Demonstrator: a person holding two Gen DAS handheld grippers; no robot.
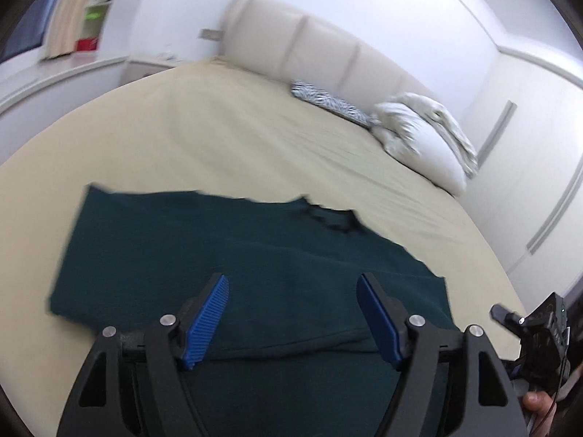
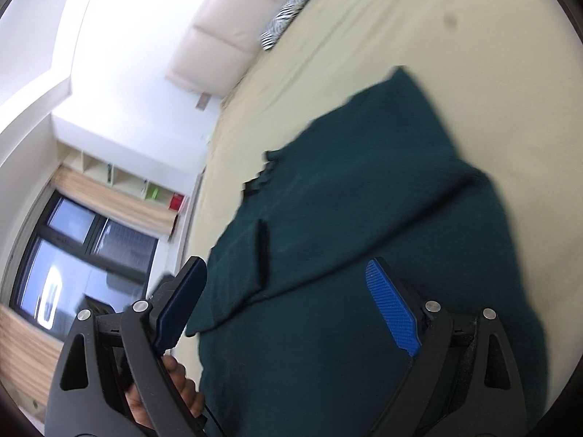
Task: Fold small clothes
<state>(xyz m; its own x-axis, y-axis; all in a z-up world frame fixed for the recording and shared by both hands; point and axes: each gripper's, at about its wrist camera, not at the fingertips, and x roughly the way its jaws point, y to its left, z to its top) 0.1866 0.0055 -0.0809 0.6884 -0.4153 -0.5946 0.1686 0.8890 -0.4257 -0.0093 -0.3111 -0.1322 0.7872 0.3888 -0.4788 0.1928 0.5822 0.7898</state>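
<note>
A dark green garment [image 1: 233, 255] lies spread on the beige bed sheet [image 1: 226, 138], its neck opening with black trim toward the headboard. My left gripper [image 1: 293, 284] is open and empty, hovering over the garment's near part. The garment also shows in the right wrist view [image 2: 364, 218], with one sleeve folded over its edge. My right gripper [image 2: 288, 273] is open and empty above the garment, tilted steeply. The right gripper's body shows at the lower right of the left wrist view [image 1: 535, 331].
A beige padded headboard [image 1: 309, 43] runs along the far side of the bed. A zebra-patterned cushion [image 1: 328, 103] and a white pillow [image 1: 422, 138] lie against it. A window [image 2: 73, 266] and shelves [image 2: 127, 178] stand beyond the bed's left edge.
</note>
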